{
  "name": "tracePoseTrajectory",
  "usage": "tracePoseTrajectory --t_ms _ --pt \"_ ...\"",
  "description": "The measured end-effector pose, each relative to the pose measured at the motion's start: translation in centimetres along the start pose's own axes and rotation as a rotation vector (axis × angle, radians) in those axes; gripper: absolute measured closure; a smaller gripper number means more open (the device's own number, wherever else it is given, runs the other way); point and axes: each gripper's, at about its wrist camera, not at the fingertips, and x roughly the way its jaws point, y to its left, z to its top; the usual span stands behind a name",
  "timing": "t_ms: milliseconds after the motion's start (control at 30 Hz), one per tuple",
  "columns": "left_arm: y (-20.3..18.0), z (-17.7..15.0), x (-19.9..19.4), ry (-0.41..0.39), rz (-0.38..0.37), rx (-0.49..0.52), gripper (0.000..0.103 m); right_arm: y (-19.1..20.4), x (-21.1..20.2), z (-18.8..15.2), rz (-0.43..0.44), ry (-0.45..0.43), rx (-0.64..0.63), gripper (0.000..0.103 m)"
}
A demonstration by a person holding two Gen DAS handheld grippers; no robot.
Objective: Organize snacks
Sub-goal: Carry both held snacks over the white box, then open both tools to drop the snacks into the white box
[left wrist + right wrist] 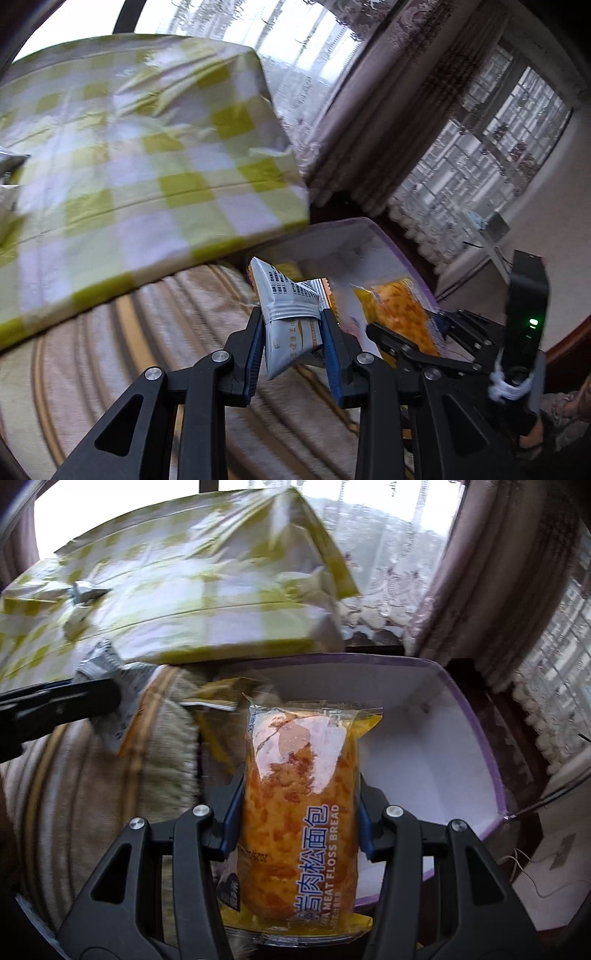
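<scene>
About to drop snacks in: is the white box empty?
No. A yellow packet already lies in the box, at its left side.

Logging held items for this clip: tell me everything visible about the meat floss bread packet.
The meat floss bread packet is a clear plastic wrapper with yellow ends, holding an orange-flecked bun, printed "MEAT FLOSS BREAD" in white and blue. It looks sealed and glossy. The right tool is shut on its sides, with the packet standing lengthwise out from the pads, over the white purple-rimmed box. Nothing else visibly touches it.

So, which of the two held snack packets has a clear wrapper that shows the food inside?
The meat floss bread packet in the right gripper. The silver packet in the left gripper is opaque foil with printed text.
</scene>
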Motion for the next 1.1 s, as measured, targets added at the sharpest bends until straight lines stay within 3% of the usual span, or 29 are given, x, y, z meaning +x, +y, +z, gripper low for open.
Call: tracePoseTrajectory --t_ms 300,633,700,767,800,1100 --pt "-1.3 0.5 1.9 0.042 -0.054 0.001 0.072 -3.9 0.4 0.6 -0.126 -0.034 0.092 0.05" --pt "-3.4 0.7 3.1 0.064 -0.091 0.045 0.071 -5.3 0.4 1.6 -0.149 -0.067 0.139 0.049" --pt "-3.4 0.8 3.2 0.066 -0.092 0.034 0.057 -5.7 0.2 1.5 -0.149 -0.073 0.153 0.046" --pt "-3.0 0.9 3.4 0.072 -0.088 0.012 0.039 -5.9 0.1 1.6 -0.158 -0.075 0.165 0.028" --pt "-2.7 0.9 3.5 0.071 -0.082 -0.002 0.036 -6.0 -0.1 1.7 -0.16 -0.084 0.166 0.02" --pt "-1.8 0.7 3.3 0.072 -0.063 -0.04 0.036 -4.6 0.1 2.0 -0.136 -0.07 0.138 0.018"
